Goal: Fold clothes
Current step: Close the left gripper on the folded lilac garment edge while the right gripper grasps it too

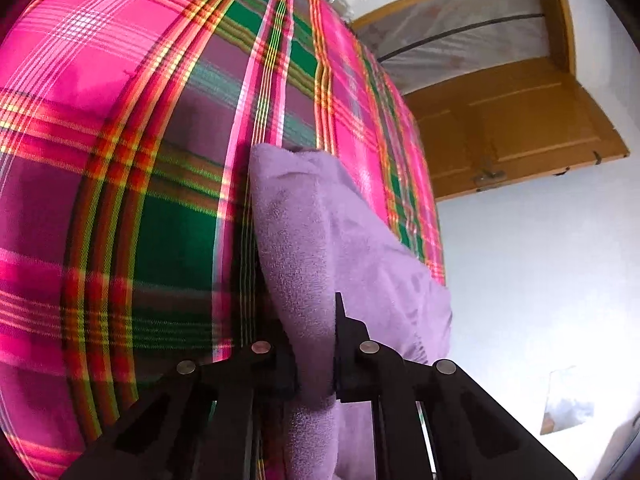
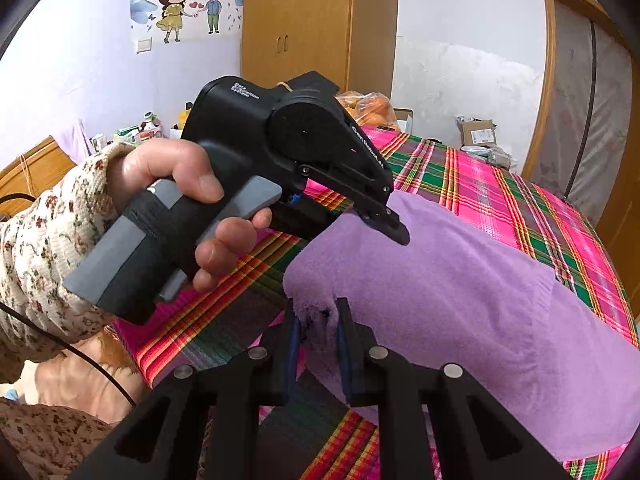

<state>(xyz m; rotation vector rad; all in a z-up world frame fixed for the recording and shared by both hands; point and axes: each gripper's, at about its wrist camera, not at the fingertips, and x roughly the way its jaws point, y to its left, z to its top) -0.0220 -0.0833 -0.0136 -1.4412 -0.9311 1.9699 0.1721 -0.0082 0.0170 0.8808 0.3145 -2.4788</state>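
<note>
A fleecy purple cloth [image 2: 460,300] lies spread on a bed with a pink, green and red plaid cover [image 2: 500,184]. In the right wrist view, my right gripper [image 2: 317,308] is shut on the cloth's near left corner, with fabric bunched between its blue pads. A person's hand [image 2: 172,184] in a floral sleeve holds my left gripper [image 2: 394,232] at the cloth's far left edge. In the left wrist view, a thick fold of the purple cloth [image 1: 320,220] runs between the fingers of my left gripper [image 1: 314,332], which is shut on it above the plaid cover [image 1: 140,160].
A wooden door [image 1: 512,120] stands open beyond the bed. A wardrobe [image 2: 300,20], a bag of oranges [image 2: 368,110] and a cardboard box [image 2: 478,132] sit at the bed's far end. A black cable [image 2: 80,352] trails by the sleeve at the left.
</note>
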